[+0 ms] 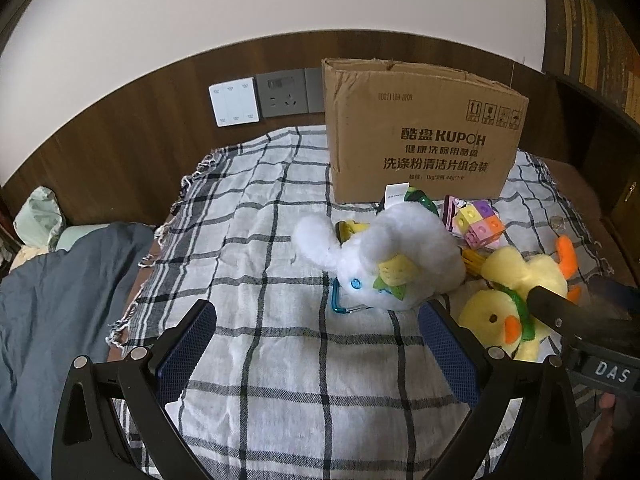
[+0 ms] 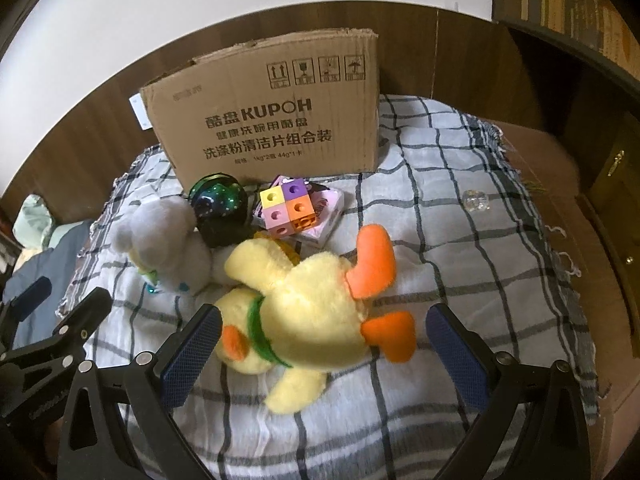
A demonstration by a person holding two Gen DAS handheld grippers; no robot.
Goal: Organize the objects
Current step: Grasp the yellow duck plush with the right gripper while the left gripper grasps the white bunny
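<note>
Right gripper (image 2: pixel 322 344) gapes wide astride the yellow duck plush (image 2: pixel 304 312), unclenched, left gripper (image 1: pixel 316 344) likewise spread and empty before the white plush (image 1: pixel 396 256), both toys on the checked cloth (image 1: pixel 256 240) below the cardboard box (image 1: pixel 420 136) at its far edge.

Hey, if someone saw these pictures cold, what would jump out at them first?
Probably the yellow duck lying on the checked cloth, framed by the open right gripper. Just left of it lies a white bunny, ahead of the open left gripper. Behind both stands a big cardboard box, with a colorful cube at its foot.
</note>
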